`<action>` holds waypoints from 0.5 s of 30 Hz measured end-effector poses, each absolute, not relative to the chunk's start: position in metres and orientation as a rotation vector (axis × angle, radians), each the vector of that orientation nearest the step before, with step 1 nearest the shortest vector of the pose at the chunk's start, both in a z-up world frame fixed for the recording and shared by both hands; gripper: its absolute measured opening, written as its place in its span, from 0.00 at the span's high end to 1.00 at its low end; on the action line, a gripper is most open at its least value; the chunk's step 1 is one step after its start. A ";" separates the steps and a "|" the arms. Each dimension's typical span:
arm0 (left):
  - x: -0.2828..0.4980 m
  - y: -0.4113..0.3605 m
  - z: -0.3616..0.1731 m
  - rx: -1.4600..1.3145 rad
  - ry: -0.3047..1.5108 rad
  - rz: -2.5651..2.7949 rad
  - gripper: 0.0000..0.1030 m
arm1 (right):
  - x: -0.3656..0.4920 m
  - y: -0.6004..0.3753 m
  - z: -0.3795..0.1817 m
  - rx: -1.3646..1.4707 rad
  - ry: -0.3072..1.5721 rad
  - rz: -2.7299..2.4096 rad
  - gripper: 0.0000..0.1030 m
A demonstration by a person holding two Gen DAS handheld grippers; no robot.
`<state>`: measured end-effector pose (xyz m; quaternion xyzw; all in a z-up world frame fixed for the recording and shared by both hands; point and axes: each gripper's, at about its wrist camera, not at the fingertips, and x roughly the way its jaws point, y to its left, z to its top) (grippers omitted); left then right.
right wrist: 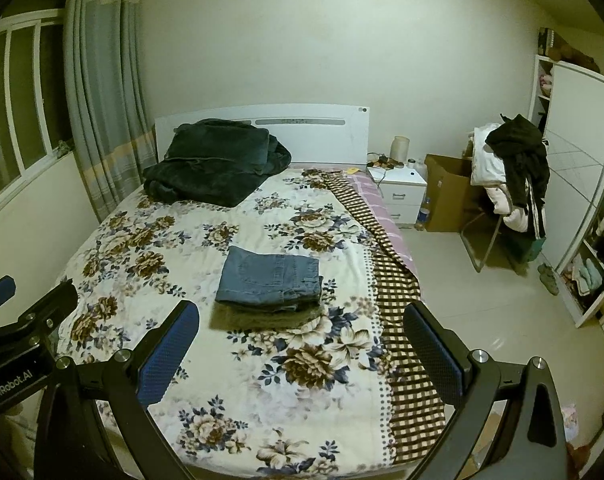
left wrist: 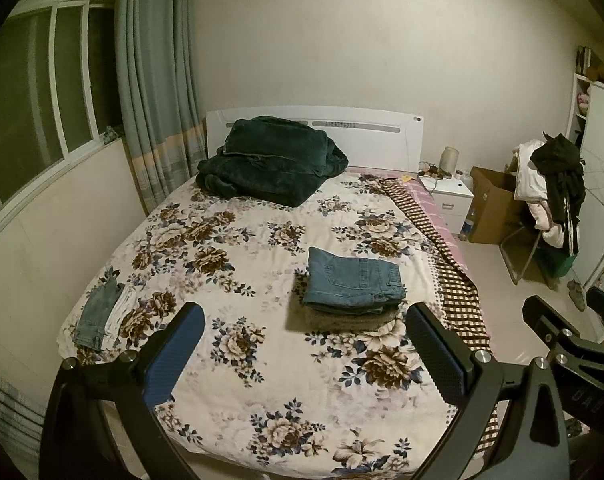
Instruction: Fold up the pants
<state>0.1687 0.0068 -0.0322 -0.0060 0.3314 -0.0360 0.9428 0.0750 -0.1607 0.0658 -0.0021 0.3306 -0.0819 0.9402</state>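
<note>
Jeans [left wrist: 351, 282] folded, stacked on bed [left wrist: 262, 360]; small pile [left wrist: 102, 316] at left edge unfolded. Left gripper [left wrist: 303, 344], right gripper [right wrist: 300, 340]: fingers wide, empty.

A big bed [left wrist: 262, 400] has a white cover with brown and blue flowers. A dark green blanket [left wrist: 270, 160] lies in a heap at the far edge of the bed, up against the white headboard [left wrist: 373, 140]. A brown and white checked cloth [left wrist: 453, 280] hangs along the bed's right edge.

Beside the far right corner of the bed is a small white nightstand [left wrist: 449, 196] with a pale jar [left wrist: 449, 158] on top. Next to it sits a brown cardboard box [left wrist: 493, 208]. A chair [left wrist: 549, 200] near the box is piled with white and black clothes. Grey-blue curtains [left wrist: 154, 80] hang by the window [left wrist: 34, 96] on the left. A white wardrobe [right wrist: 581, 160] is on the right.
</note>
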 end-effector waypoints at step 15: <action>0.168 0.006 -0.032 -0.015 0.675 -0.069 0.00 | 0.073 -0.160 0.063 0.001 0.674 -0.163 0.00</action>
